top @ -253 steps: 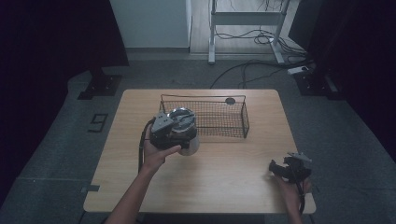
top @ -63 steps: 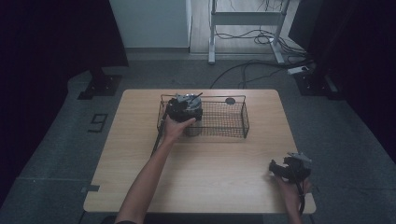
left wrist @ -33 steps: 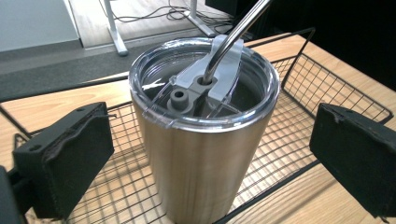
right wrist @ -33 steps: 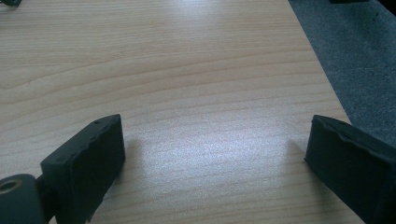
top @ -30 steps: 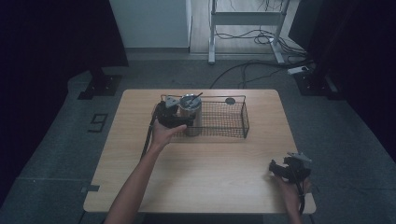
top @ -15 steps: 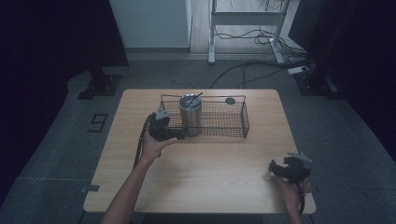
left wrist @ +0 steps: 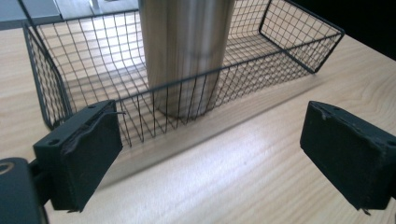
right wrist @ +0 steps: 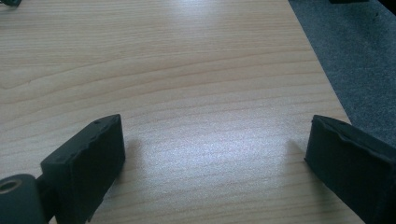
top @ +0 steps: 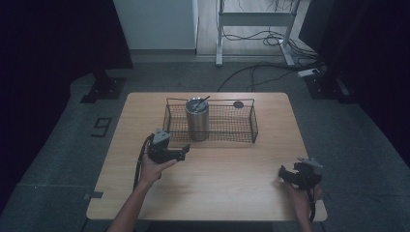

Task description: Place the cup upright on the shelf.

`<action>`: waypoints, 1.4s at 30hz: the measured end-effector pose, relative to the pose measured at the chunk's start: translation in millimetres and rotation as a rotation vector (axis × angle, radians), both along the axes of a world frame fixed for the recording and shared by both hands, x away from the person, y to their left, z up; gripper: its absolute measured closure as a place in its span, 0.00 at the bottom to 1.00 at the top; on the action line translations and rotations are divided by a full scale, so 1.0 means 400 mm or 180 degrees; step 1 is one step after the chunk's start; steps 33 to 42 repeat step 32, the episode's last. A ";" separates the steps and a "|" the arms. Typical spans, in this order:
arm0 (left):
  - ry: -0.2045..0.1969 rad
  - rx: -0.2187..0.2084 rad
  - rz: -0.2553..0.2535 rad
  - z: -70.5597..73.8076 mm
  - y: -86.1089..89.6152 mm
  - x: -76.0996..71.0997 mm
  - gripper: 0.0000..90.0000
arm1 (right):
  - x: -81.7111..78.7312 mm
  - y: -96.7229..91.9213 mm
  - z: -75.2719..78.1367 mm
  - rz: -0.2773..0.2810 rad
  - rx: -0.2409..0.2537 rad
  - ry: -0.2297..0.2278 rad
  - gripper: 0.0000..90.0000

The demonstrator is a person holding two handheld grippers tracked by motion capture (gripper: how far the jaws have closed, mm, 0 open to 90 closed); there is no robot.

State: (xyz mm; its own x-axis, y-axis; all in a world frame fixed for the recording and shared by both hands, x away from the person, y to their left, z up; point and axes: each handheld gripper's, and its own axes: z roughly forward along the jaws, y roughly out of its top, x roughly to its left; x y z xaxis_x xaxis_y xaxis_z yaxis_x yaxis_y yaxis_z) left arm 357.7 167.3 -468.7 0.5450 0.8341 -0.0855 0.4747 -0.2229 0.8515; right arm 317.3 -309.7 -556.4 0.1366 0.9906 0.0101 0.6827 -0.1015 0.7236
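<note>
A steel tumbler (top: 197,118) with a dark stick in its mouth stands upright in the left part of a black wire basket (top: 244,133). My left gripper (top: 183,152) hovers over the table just in front of the basket's left end, apart from it. In the left gripper view the tumbler (left wrist: 187,51) rises behind the basket's mesh wall (left wrist: 280,53). The left gripper (left wrist: 212,140) is open with bare wood between its jaws, which have just been closing. My right gripper (top: 284,173) rests near the front right corner, and in its own view it (right wrist: 215,149) stands open over bare table.
A small black round object (top: 238,104) lies at the basket's back right corner. The wooden table (top: 227,188) ends close to the right gripper, with grey floor (right wrist: 355,60) beyond its edge. Cables and a metal stand (top: 256,29) are on the floor behind.
The left gripper has drawn back from the basket toward the person and lower, leaving the tumbler standing in the basket. The right gripper has kept still.
</note>
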 end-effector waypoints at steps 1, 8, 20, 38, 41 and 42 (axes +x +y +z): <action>0.0004 0.0011 -0.0021 -0.006 0.002 -0.010 0.08 | 0.000 0.000 0.000 0.0000 0.0000 0.0000 0.05; 0.0026 0.0048 -0.0088 -0.034 0.017 -0.065 0.07 | 0.000 0.000 0.000 0.0000 -0.0001 -0.0001 0.05; 0.0255 -0.0019 -0.0053 -0.102 0.059 -0.102 0.09 | 0.000 0.000 0.000 -0.0001 0.0001 0.0000 0.05; 0.0354 0.0186 -0.0037 -0.120 0.034 -0.108 0.08 | 0.000 0.000 0.000 0.0001 0.0003 -0.0001 0.05; 0.0354 0.0186 -0.0037 -0.120 0.034 -0.108 0.08 | 0.000 0.000 0.000 0.0001 0.0003 -0.0001 0.05; 0.0354 0.0186 -0.0037 -0.120 0.034 -0.108 0.08 | 0.000 0.000 0.000 0.0001 0.0003 -0.0001 0.05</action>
